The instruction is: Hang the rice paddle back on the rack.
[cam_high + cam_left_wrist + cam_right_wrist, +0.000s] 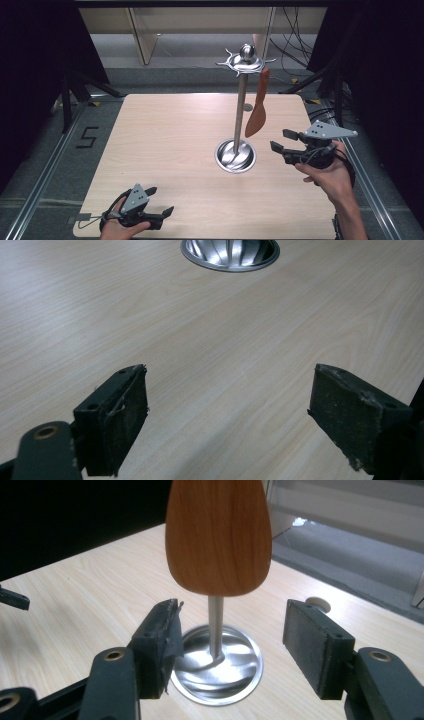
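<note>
A steel utensil stand [240,115] rises from a round base [235,156] right of the table's middle, and small hooks ring its top [246,61]. A wooden spatula [256,117] hangs blade down from a hook on its right side. My right gripper [278,140] is open just right of the base, pointing at the stand. In the right gripper view the spatula blade [218,535] hangs above and beyond the open jaws [230,640], with the base [220,675] behind them. My left gripper [161,201] rests open near the table's front left edge with nothing between its jaws [230,410].
The light wooden table [165,140] stands on a grey floor with rails along both sides. A small round knob [247,106] lies on the table behind the stand. Cables [295,55] trail on the floor at the back right. A "5" [86,137] is marked on the floor at left.
</note>
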Motion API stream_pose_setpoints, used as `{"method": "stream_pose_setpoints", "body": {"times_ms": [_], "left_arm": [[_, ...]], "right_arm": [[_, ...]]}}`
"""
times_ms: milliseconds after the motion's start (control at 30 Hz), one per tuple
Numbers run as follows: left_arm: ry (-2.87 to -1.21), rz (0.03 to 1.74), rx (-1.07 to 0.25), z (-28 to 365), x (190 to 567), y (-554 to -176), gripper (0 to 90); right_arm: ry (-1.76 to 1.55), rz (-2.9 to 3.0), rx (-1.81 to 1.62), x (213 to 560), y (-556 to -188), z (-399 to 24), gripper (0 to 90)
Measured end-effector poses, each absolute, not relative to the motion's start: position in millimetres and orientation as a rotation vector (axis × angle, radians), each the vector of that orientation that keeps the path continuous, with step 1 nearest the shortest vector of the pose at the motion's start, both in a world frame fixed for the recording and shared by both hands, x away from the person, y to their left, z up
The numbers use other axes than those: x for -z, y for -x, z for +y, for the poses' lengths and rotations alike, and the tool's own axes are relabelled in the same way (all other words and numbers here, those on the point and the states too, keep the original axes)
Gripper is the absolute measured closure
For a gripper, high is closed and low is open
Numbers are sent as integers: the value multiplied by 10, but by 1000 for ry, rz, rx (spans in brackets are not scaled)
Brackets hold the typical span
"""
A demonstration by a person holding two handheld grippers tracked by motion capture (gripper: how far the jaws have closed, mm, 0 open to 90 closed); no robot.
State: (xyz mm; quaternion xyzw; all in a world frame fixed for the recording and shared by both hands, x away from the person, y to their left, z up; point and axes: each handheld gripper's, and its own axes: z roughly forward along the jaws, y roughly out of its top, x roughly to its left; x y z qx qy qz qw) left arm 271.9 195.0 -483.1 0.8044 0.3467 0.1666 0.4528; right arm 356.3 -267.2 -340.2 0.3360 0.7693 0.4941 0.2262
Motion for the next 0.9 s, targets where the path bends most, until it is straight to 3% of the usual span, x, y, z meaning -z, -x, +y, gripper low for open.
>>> {"method": "stream_pose_setpoints", "body": {"times_ms": [900], "left_arm": [[-1942,876,-385,1916,4840,-2719,148]], "right_arm": [[-1012,2303,-1255,3974,-3510,-2571,379]]}}
